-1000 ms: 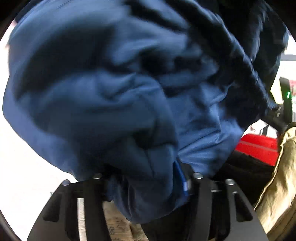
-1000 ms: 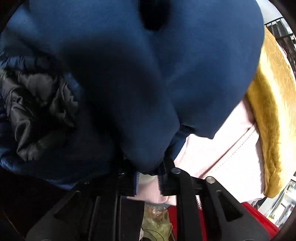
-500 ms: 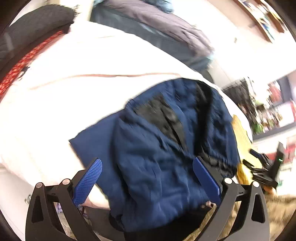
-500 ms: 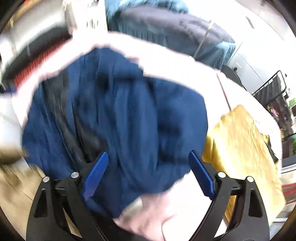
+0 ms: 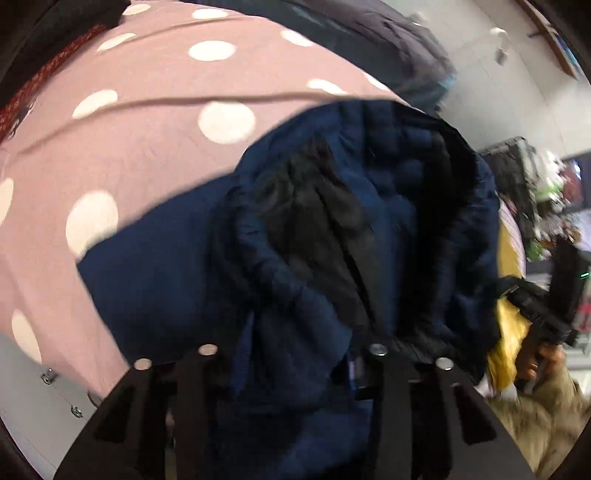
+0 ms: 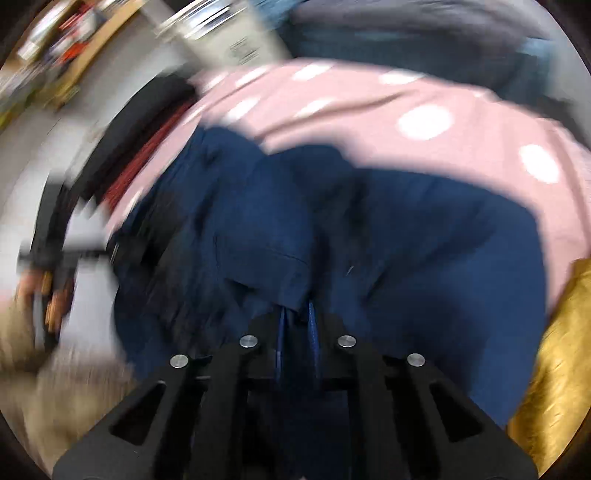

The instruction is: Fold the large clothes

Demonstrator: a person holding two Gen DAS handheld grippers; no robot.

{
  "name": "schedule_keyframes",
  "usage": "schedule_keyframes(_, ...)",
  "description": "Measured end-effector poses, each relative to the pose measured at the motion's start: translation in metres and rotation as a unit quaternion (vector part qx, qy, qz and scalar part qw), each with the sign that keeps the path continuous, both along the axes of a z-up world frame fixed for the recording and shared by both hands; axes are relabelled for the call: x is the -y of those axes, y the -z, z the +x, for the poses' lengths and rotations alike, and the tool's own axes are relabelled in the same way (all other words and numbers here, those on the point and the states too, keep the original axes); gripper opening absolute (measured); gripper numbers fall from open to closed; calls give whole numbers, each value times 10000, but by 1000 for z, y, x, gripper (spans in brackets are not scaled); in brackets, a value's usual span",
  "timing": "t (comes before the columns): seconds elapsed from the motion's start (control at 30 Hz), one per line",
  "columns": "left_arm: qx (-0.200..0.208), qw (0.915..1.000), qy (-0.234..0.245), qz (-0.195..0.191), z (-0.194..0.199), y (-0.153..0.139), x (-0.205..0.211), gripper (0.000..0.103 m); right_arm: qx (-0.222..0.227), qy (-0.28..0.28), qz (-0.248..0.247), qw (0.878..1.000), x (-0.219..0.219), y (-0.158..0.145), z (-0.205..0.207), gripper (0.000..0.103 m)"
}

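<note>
A navy blue jacket with a black lining lies on a pink bed cover with white dots. My left gripper is shut on a bunched fold of the jacket at its near edge. In the right wrist view the same jacket spreads over the pink cover. My right gripper is shut on the jacket's near edge, its blue pads pressed close together. The right gripper and the hand holding it show at the right of the left wrist view.
A yellow garment lies to the right of the jacket and shows in the left wrist view. A dark grey and blue pile sits at the far end of the bed. A cluttered rack stands beyond.
Half a second ago both grippers were open above the dropped jacket. Now both have closed on the jacket's near edge again.
</note>
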State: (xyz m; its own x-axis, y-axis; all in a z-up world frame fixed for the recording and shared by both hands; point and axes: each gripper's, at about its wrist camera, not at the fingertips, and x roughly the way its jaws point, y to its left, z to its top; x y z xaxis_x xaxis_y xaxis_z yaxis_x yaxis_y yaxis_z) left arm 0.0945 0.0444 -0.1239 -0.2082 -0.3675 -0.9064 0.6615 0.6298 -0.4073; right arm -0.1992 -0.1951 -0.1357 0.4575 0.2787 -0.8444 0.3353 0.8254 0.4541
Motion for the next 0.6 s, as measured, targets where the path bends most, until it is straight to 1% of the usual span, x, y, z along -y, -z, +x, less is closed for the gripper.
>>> schedule_keyframes(0.03,-148,9998,107,7,-15,-3,-14,31,-71,-284,110,9995,-11,6,-11,10)
schedule_keyframes(0.1,-365,9988,269,165,-37,-1,-37,30,-431,-862,323,9948,-43,25,-39,10)
schedule_keyframes(0.13,-545,9975,334,309,-49,5,-51,30,-668,-1014,380,9919,-54,37,-50,10)
schedule_keyframes(0.17,-719,9959,338,430,-56,12,-61,30,-1037,-1116,401,9875,-66,53,-62,10)
schedule_keyframes(0.2,-971,9934,262,552,-64,22,-77,30,-1313,-1113,454,9840,-71,65,-70,10)
schedule_keyframes(0.23,-1138,9916,161,590,-67,28,-89,30,-1460,-1030,517,9825,-72,72,-76,10)
schedule_keyframes(0.3,-1229,9904,-128,624,-65,31,-111,31,-1415,-623,811,9846,-61,70,-81,14)
schedule_keyframes(0.33,-1183,9909,-260,584,-58,26,-118,32,-1409,-403,1014,9840,-51,63,-81,17)
schedule_keyframes(0.37,-1064,9923,-379,518,-49,18,-123,45,-1395,-256,1116,9836,-44,56,-82,27)
schedule_keyframes(0.4,-873,9940,-477,448,-38,6,-122,68,-1322,-122,1148,9845,-36,45,-82,44)
schedule_keyframes(0.43,-490,9966,-564,343,-26,-13,-123,76,-1150,26,984,9885,-26,27,-82,55)
schedule_keyframes(0.47,-248,9978,-568,213,-16,-27,-126,82,-1017,128,774,9917,-19,13,-81,81)
schedule_keyframes(0.5,-89,9987,-500,41,-4,-42,-124,86,-850,280,515,9947,-10,-5,-81,90)
schedule_keyframes(0.53,142,9992,-350,-87,10,-59,-120,88,-764,348,383,9957,-3,-17,-81,90)
schedule_keyframes(0.57,524,9982,-250,-135,25,-72,-117,92,-709,467,155,9963,9,-33,-78,90)
schedule_keyframes(0.6,790,9965,-208,-159,35,-78,-113,95,-671,627,-40,9958,18,-42,-78,90)
